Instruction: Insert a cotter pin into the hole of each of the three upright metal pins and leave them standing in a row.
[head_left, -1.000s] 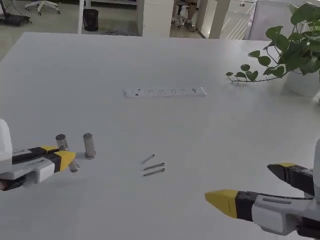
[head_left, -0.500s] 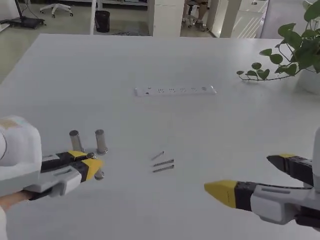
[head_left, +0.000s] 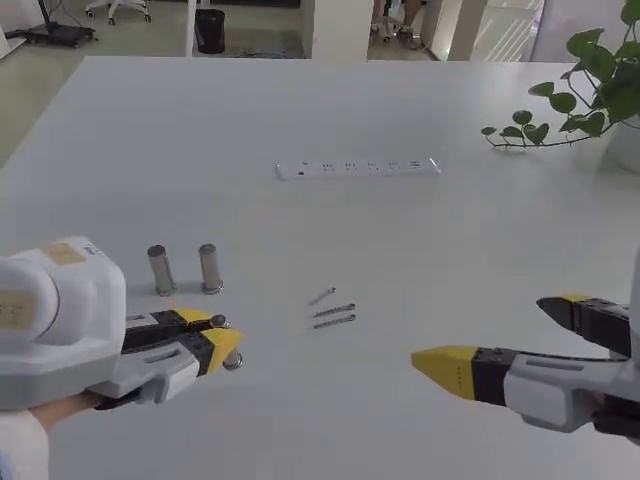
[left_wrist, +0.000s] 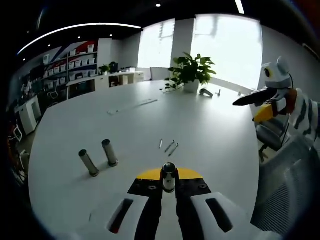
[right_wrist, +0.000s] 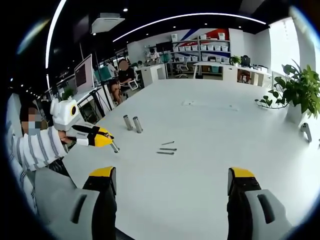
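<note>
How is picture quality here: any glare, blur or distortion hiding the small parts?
Head view: soft even light, faint shadows, cotter pins sharp but tiny. Left gripper view: fisheye bends the table, windows blown out, the metal pin between the jaws crisp. Right gripper view: same bending, ceiling light strip glaring, tabletop evenly lit.

Two metal pins (head_left: 160, 270) (head_left: 209, 268), short grey cylinders, stand upright side by side, close but not touching. A third pin (head_left: 232, 361) of the same kind is clamped between the jaws of the left gripper (head_left: 222, 340), roughly upright, its lower end showing below them. Three thin cotter pins (head_left: 334, 310) lie flat, near one another, to the right of the standing pair, none in a pin.
</note>
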